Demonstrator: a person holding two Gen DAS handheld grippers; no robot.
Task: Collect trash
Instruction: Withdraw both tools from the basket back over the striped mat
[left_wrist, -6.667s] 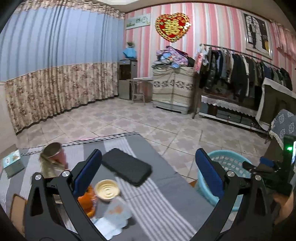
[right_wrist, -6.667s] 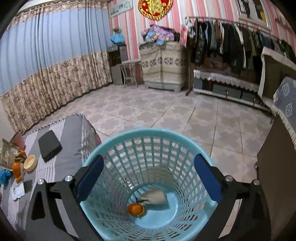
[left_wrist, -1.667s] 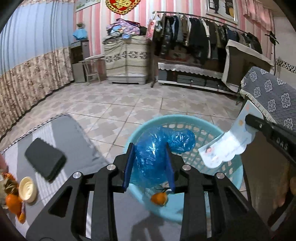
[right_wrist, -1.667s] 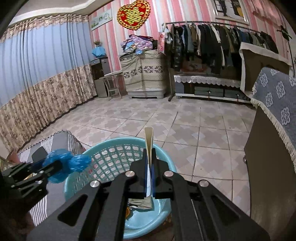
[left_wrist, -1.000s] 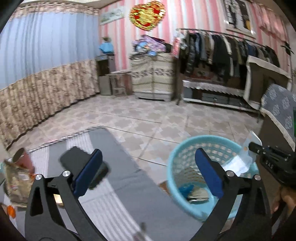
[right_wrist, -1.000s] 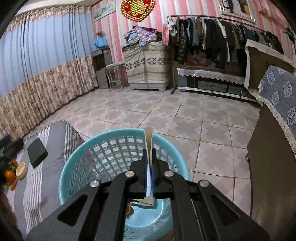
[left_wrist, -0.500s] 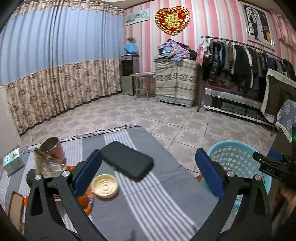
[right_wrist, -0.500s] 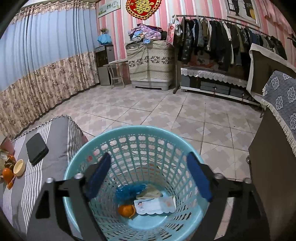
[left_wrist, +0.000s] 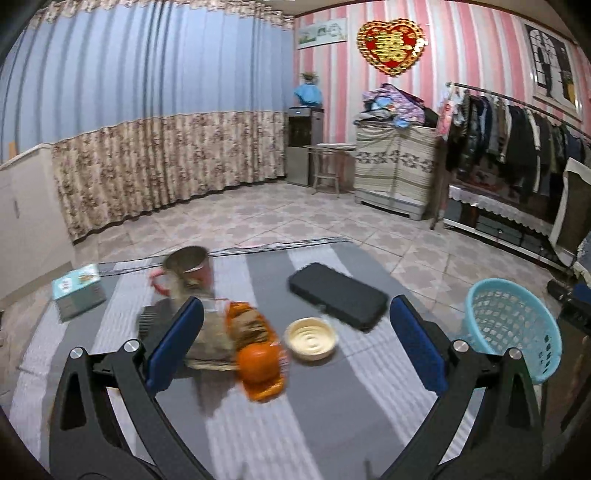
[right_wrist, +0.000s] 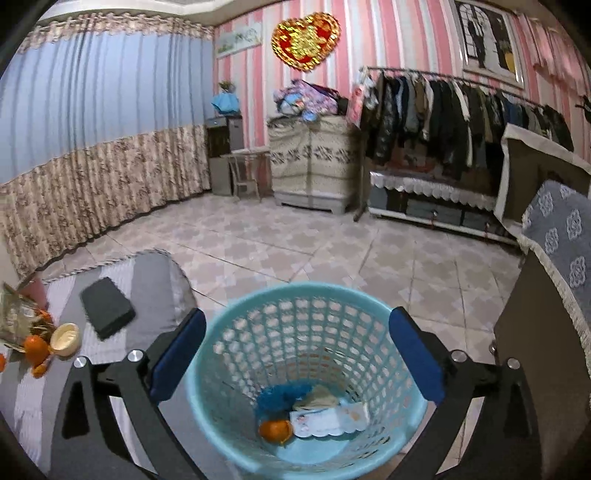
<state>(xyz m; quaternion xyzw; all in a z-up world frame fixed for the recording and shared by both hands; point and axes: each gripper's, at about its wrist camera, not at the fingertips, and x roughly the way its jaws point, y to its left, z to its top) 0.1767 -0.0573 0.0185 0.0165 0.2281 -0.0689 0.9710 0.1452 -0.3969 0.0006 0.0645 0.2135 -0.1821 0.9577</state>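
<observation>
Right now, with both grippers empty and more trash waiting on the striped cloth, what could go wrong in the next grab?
1. The left gripper faces a tight pile: orange peel lies against a crumpled snack wrapper, so one grab may scatter the peel.
2. The cream lid and black case lie close by and may be caught by mistake.
3. The blue basket stands on the floor beside the table edge; a short drop could miss it.
</observation>
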